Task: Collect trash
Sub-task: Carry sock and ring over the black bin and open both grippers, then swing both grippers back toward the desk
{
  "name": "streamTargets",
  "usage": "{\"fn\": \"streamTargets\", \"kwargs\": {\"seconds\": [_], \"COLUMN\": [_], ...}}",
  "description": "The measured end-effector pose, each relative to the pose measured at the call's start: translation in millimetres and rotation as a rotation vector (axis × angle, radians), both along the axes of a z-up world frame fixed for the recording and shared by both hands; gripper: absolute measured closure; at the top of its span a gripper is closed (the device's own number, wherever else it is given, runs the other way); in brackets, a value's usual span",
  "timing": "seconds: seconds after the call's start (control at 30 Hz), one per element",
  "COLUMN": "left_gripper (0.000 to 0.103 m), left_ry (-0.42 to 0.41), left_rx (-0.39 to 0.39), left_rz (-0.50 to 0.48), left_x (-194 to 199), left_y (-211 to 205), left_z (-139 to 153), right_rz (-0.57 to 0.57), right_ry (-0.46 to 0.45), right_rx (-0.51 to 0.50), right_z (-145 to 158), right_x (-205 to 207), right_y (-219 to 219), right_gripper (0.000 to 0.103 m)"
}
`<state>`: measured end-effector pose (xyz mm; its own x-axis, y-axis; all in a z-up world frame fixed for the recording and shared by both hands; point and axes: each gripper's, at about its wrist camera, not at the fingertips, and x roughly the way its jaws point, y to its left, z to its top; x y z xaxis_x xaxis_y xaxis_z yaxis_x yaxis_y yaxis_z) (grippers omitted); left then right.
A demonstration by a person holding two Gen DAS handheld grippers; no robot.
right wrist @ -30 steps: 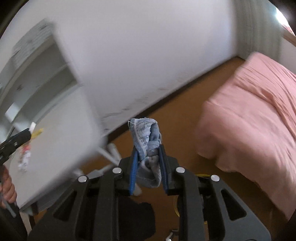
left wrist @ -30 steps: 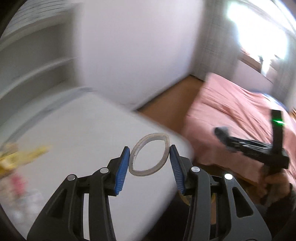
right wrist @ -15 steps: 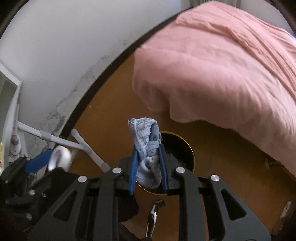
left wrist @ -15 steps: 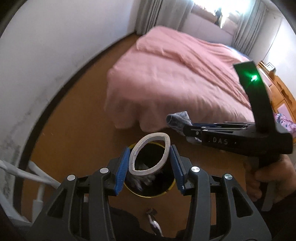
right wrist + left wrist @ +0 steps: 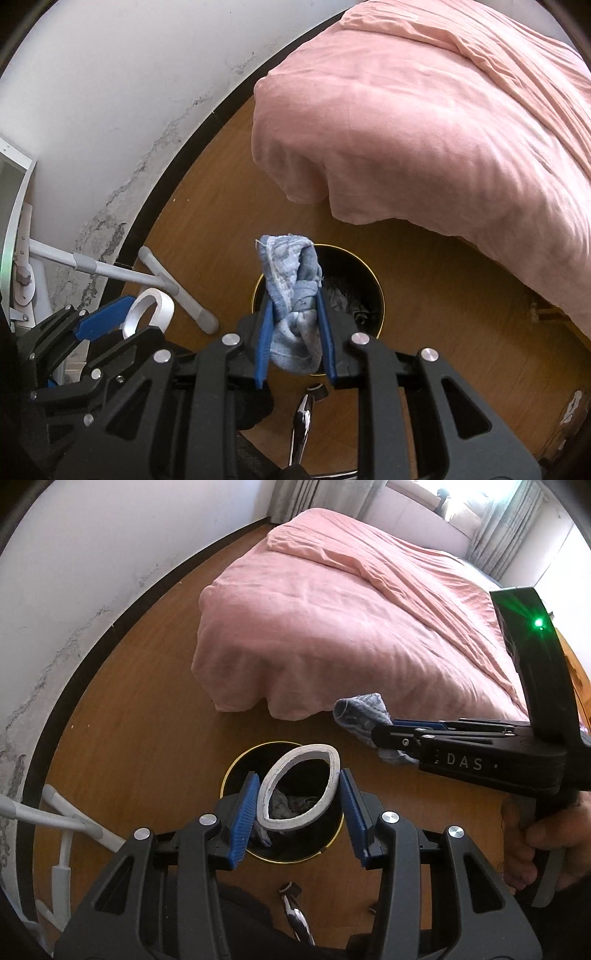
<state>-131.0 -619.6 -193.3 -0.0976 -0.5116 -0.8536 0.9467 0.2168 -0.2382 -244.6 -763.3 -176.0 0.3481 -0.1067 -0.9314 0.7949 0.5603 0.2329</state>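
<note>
Directly below both grippers, a round black waste bin (image 5: 236,775) with a gold rim stands on the wooden floor (image 5: 147,738) near the foot of a pink-covered bed (image 5: 332,609), some crumpled trash already inside. The left gripper (image 5: 297,797) pinches a white tape ring (image 5: 299,786) squeezed into an oval between its blue pads, its hollow framing the bin's mouth. The right gripper (image 5: 295,332) clamps a bunched blue cloth (image 5: 291,295), which stands up between the pads and overlaps the bin's near rim in its own view. Seen from the left, the cloth hangs to the right of the bin, so the tape ring looks the better placed to drop.
</note>
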Motion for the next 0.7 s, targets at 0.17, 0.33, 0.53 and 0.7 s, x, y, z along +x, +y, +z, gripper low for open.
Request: {"fn": "streamTargets", "kwargs": {"seconds": [0.17,0.33,0.53,0.7], "left_gripper": [0.06,0.06,0.059,0.034], "left_ry": [-0.001,0.003,0.034,0.039], "left_rx": [0.002,0.008,0.012,-0.011], "left_rz": [-0.007,-0.015,-0.039,-0.04], "left_x": [-1.3,-4.3,-9.3,-10.5], "left_y": [0.0,-0.1,-5.0,-8.1], "left_z": [-0.2,-1.5,-5.7,-1.9], "right_rz": [-0.012,-0.026,-0.06,-0.092], "right_ry": [-0.032,-0.039,-0.049,-0.063], "right_rx": [-0.032,-0.036,-0.046,-0.054], "right_z": [9.1,11.8,15.5,18.3], "right_x": [-3.5,-7.0,-11.2,-17.6], "right_y": [0.5,0.4,-3.4,-7.3], "right_gripper": [0.036,0.036,0.036,0.035]}}
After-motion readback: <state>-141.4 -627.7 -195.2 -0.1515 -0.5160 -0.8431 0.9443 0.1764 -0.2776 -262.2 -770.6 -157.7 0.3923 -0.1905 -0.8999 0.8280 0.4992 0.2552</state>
